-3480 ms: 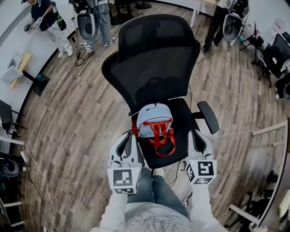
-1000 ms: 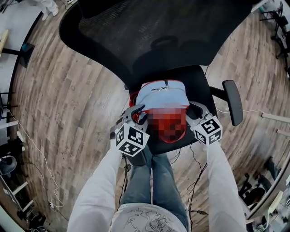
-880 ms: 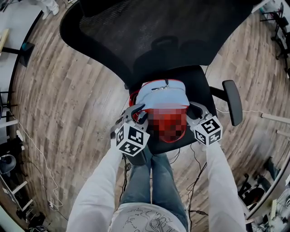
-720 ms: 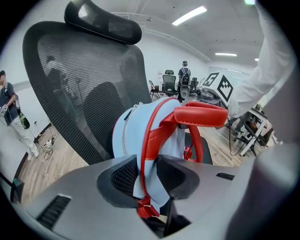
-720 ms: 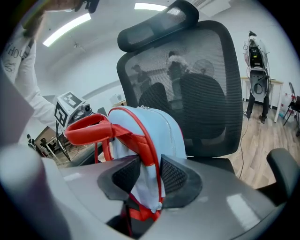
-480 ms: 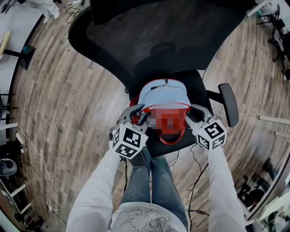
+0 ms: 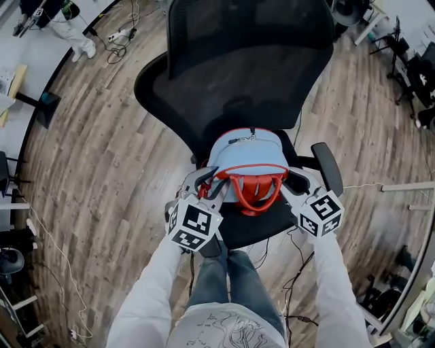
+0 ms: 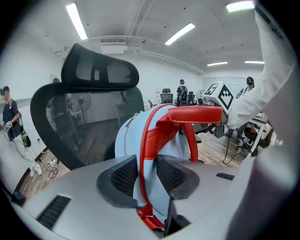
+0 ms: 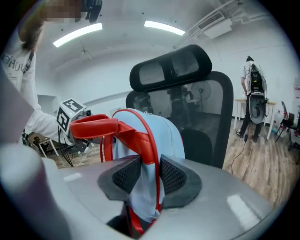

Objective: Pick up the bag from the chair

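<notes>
A small light-blue bag [image 7: 249, 162] with red trim and red handles [image 7: 250, 189] hangs just above the seat of a black mesh office chair [image 7: 238, 75]. My left gripper [image 7: 207, 183] is shut on the bag's left edge, and in the left gripper view the blue fabric and red piping [image 8: 146, 154] are pinched between the pads. On the opposite side my right gripper [image 7: 293, 185] is shut on the bag's right edge [image 9: 149, 164]. The red handle [image 9: 93, 125] stands up between the two grippers.
The chair's right armrest [image 7: 327, 166] sits just beyond my right gripper. The seat [image 7: 255, 228] is right below the bag. Wood floor [image 7: 102, 156] surrounds the chair, with cables [image 7: 41, 231] at the left. People stand at desks at the far left [image 7: 54, 17].
Both grippers closed in on the bag's sides and took hold. Since a second ago the bag has risen off the seat between them, and the view has pulled back from the chair.
</notes>
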Available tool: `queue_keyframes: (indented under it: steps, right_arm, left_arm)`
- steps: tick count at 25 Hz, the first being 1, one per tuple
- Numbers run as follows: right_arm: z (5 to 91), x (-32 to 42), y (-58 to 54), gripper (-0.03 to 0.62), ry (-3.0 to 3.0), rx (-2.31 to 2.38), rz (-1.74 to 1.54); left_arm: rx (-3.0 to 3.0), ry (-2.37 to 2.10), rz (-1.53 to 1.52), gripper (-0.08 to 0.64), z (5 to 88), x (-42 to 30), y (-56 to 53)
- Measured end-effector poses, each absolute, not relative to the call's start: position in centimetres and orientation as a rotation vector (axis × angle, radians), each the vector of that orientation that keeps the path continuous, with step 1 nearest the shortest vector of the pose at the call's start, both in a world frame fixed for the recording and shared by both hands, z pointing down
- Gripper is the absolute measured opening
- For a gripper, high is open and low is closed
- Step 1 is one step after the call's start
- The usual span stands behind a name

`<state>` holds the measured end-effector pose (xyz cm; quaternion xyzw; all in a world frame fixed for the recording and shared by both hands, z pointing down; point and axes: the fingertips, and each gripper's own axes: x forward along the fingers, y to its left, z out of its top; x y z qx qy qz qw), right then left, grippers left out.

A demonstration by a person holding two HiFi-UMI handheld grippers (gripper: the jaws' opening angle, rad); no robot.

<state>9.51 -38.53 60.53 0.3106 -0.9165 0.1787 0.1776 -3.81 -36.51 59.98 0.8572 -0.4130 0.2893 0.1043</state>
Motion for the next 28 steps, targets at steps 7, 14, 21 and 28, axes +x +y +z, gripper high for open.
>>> queue_keyframes:
  steps: [7, 14, 21, 28]
  right_arm:
    - [52.9, 9.3, -37.5, 0.133, -2.649, 0.937, 0.425]
    - [46.4, 9.2, -36.3, 0.133, -2.691, 0.948, 0.34]
    - [41.0, 9.0, -34.2, 0.133, -2.761, 0.977, 0.262]
    - [37.2, 9.2, -32.9, 0.133, -2.797, 0.995, 0.205]
  left_arm:
    - [2.586, -1.248, 0.763, 0.123, 52.4, -4.0, -35.5]
    - [2.618, -1.33, 0.687, 0.123, 46.3, -4.3, -34.4]
    - [2.7, -1.366, 0.6, 0.124, 40.8, -4.5, -32.7]
    - [2.765, -1.376, 0.56, 0.124, 36.8, -4.3, -31.6]
